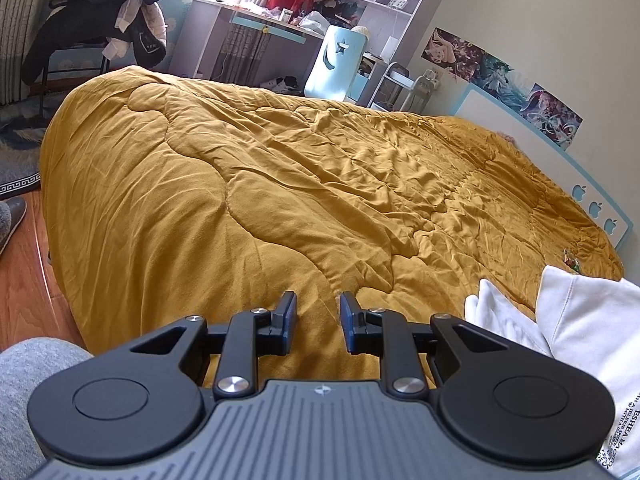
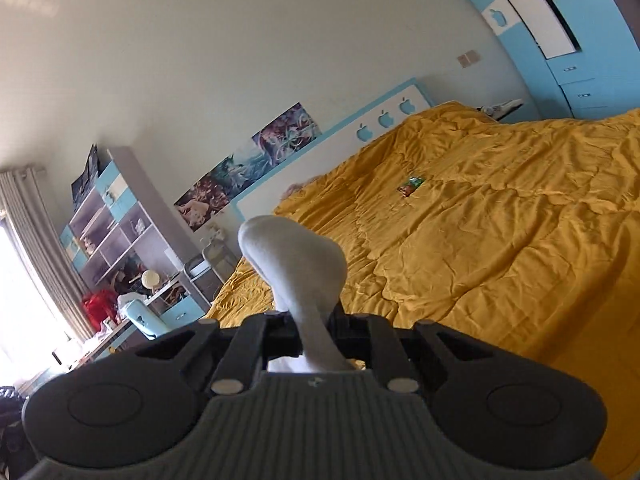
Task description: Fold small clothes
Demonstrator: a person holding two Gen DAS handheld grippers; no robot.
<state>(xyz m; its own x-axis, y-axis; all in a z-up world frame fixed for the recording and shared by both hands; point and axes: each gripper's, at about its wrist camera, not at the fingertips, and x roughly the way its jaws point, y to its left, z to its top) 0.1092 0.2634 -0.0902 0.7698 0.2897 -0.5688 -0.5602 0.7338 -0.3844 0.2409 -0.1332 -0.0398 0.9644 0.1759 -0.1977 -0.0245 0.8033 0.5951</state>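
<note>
My left gripper [image 1: 318, 312] is open and empty, low over the near edge of a bed with a mustard-yellow quilt [image 1: 260, 184]. A white garment [image 1: 584, 332] with printed lettering hangs at the right of the left wrist view, with a white fold [image 1: 496, 312] beside it. My right gripper [image 2: 314, 322] is shut on a white sock [image 2: 296, 256], whose rounded end sticks up past the fingers, held above the quilt [image 2: 500, 240].
A small green packet [image 2: 411, 185] lies on the quilt near the blue and white headboard [image 2: 360, 136]. A desk with shelves [image 1: 312, 12], a light blue chair [image 1: 336, 60] and a chair piled with dark coats [image 1: 104, 20] stand beyond the bed. Wooden floor [image 1: 28, 288] lies at left.
</note>
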